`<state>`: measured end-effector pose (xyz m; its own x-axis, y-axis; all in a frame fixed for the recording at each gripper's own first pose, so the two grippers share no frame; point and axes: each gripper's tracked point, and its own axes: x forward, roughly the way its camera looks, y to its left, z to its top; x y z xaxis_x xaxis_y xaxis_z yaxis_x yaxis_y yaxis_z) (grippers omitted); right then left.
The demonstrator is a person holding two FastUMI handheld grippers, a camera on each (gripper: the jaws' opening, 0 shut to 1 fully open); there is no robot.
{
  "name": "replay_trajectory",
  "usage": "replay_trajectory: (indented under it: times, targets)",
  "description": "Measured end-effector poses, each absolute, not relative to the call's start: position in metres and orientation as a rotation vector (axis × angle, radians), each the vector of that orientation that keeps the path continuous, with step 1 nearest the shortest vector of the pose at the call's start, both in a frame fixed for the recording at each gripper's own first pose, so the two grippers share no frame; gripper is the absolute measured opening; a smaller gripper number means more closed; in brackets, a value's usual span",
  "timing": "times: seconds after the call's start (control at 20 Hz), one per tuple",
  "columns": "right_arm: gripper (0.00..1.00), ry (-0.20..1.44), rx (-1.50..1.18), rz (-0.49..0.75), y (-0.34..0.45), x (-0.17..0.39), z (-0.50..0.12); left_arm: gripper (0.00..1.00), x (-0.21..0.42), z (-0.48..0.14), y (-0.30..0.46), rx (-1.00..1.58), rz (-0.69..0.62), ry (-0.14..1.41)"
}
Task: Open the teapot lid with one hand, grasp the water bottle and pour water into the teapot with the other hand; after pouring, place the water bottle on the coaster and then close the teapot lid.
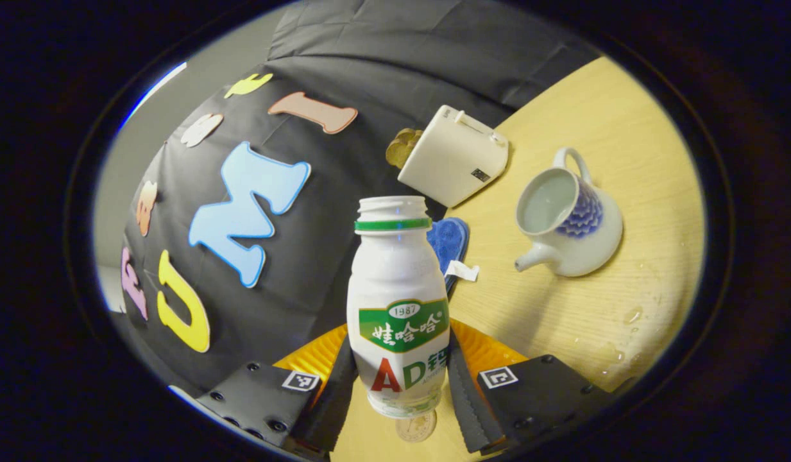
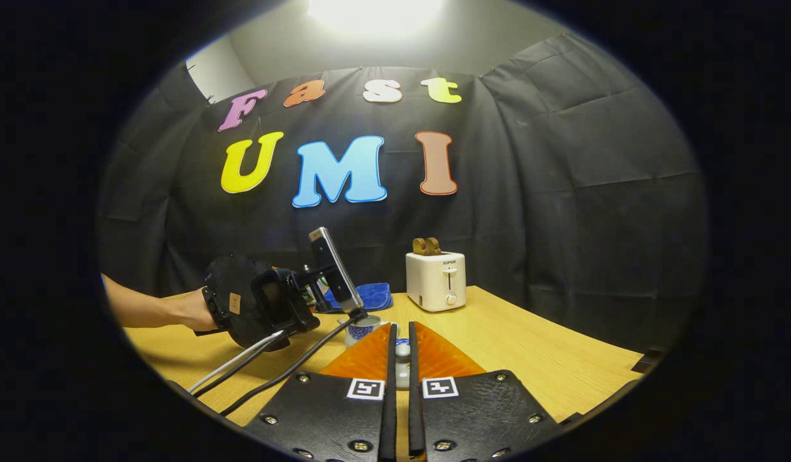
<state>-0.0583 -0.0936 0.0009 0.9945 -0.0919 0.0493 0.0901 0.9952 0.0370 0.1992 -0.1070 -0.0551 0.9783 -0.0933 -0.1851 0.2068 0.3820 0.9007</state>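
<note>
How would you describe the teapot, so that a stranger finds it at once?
Start from the wooden table and find the cream toaster near the black cloth. Beside it stands the teapot: white, round, lid off, with a short spout, a loop handle and a blue scale pattern that nothing nearby shares.

White smooth plastic water bottle [image 1: 398, 308], printed glossy label. Glazed white-and-blue ceramic teapot [image 1: 569, 221], shiny. Pale wood-grain table top [image 1: 600, 128], matt, wet spots. Cream toaster [image 1: 455, 156]: smooth satin plastic. Blue cloth [image 1: 449, 239]: fuzzy fabric. Black backdrop [image 2: 562, 192]: creased matt cloth.

teapot [image 2: 362, 329] mostly hidden by left gripper [image 2: 267, 308] | lid [image 2: 402, 362] barely visible between jaws
</note>
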Motion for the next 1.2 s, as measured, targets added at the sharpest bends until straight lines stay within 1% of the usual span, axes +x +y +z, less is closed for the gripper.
replay_trajectory:
  times: [0.05, 0.1, 0.15, 0.2, 0.25, 0.4, 0.45, 0.5, 0.55, 0.65, 0.9, 1.1, 1.15, 1.2]
  targets:
    - [0.07, -0.050, 0.036, -0.091, -0.094, -0.059, 0.001, 0.80, 0.199, -0.056, -0.109, 1.196, -0.197, 0.105]
    - [0.07, -0.049, 0.033, -0.090, -0.094, -0.061, 0.000, 0.76, 0.198, -0.058, -0.111, 1.224, -0.202, 0.103]
    - [0.07, -0.054, 0.029, -0.093, -0.095, -0.063, 0.002, 0.76, 0.197, -0.059, -0.111, 1.247, -0.208, 0.103]
    - [0.07, -0.062, 0.024, -0.095, -0.095, -0.065, 0.004, 0.73, 0.197, -0.060, -0.113, 1.267, -0.213, 0.103]
    - [0.07, -0.068, 0.016, -0.096, -0.095, -0.066, 0.007, 0.76, 0.197, -0.061, -0.113, 1.286, -0.217, 0.101]
    - [0.07, -0.075, -0.013, -0.104, -0.096, -0.067, 0.008, 0.76, 0.199, -0.061, -0.119, 1.333, -0.224, 0.091]
    - [0.07, -0.081, -0.018, -0.109, -0.096, -0.069, 0.009, 0.81, 0.201, -0.059, -0.122, 1.349, -0.227, 0.087]
    - [0.07, -0.089, -0.021, -0.113, -0.097, -0.070, 0.011, 0.76, 0.202, -0.058, -0.124, 1.362, -0.228, 0.081]
    - [0.07, -0.097, -0.020, -0.112, -0.096, -0.071, 0.013, 0.81, 0.203, -0.057, -0.126, 1.377, -0.230, 0.078]
    - [0.07, -0.108, -0.005, -0.105, -0.095, -0.074, 0.017, 0.81, 0.202, -0.055, -0.129, 1.410, -0.235, 0.070]
    - [0.07, -0.064, 0.012, -0.104, -0.097, -0.070, 0.004, 0.81, 0.204, -0.050, -0.132, 1.513, -0.239, 0.045]
    - [0.07, -0.063, 0.017, -0.107, -0.097, -0.070, 0.004, 0.81, 0.205, -0.047, -0.130, 1.567, -0.240, 0.040]
    - [0.07, -0.066, 0.015, -0.107, -0.098, -0.071, 0.005, 0.76, 0.206, -0.046, -0.131, 1.577, -0.241, 0.040]
    - [0.07, -0.067, 0.011, -0.108, -0.098, -0.071, 0.005, 0.76, 0.205, -0.046, -0.130, 1.591, -0.240, 0.040]
